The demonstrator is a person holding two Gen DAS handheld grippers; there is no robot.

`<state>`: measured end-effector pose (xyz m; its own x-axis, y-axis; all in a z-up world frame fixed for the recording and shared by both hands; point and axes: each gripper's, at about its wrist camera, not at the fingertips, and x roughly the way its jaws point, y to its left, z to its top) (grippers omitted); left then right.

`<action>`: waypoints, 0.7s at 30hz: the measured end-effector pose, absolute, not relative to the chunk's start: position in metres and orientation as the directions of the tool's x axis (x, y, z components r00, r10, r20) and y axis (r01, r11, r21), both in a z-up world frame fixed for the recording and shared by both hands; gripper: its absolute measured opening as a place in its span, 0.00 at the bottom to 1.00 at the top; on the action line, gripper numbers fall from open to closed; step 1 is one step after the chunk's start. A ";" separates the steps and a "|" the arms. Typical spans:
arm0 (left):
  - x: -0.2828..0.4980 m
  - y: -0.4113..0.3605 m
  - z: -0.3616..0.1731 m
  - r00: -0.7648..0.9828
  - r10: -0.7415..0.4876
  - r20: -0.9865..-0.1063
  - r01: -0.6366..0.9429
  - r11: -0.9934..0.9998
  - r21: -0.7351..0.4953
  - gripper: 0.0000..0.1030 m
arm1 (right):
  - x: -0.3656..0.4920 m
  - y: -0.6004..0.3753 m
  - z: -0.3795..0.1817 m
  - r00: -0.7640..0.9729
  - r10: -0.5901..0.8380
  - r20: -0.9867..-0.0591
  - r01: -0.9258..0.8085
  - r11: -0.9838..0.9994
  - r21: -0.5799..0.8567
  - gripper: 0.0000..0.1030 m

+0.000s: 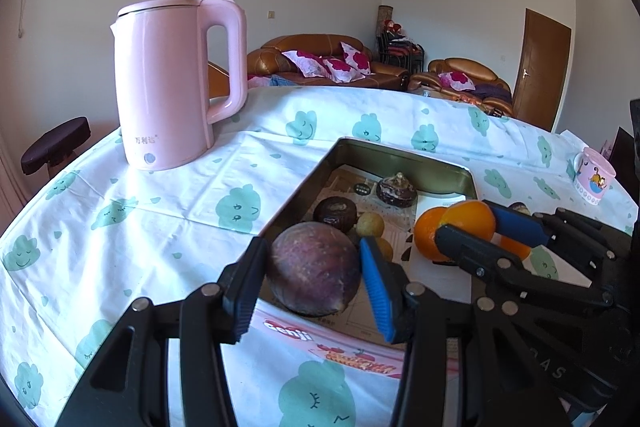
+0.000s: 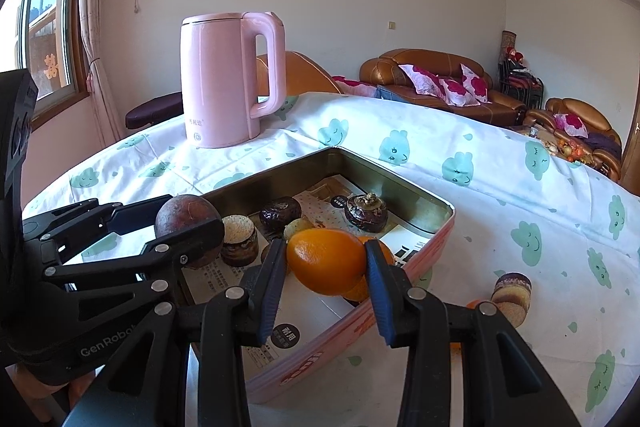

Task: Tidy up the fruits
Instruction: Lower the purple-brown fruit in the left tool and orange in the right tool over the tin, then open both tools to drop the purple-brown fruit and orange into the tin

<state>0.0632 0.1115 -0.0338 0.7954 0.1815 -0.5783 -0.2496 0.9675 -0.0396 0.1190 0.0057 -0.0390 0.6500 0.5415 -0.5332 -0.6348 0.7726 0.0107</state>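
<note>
Over the tin (image 2: 436, 223) on the desk (image 1: 160, 211), the left gripper (image 1: 314, 275) pinches a purple fruit (image 1: 314, 273) and the right gripper (image 2: 326, 263) pinches an orange (image 2: 326, 261); each should sink low over a bare patch before its fingers spread, I'd say, sparing the fruit already inside.

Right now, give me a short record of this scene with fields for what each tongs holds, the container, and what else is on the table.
left tongs: shut on purple-brown fruit, above the tin's near edge
right tongs: shut on orange, over the tin
container: open tin, paper-lined, holding several small dark fruits and a second orange
outside tin: layered round piece on the cloth
also on table: pink kettle, pink mug, cloud-print tablecloth
</note>
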 end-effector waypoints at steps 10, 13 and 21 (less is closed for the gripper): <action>0.062 0.114 -0.034 0.800 0.187 -0.569 -0.259 0.965 -0.047 0.48 | 0.120 0.003 -0.039 0.654 0.534 -0.536 -0.623 0.782 0.019 0.48; 0.059 0.114 -0.033 0.808 0.192 -0.557 -0.259 0.965 -0.044 0.49 | 0.121 0.000 -0.038 0.659 0.536 -0.528 -0.616 0.787 0.030 0.54; 0.055 0.116 -0.030 0.816 0.205 -0.540 -0.275 0.960 -0.051 0.62 | 0.122 -0.007 -0.036 0.679 0.531 -0.507 -0.591 0.805 0.052 0.63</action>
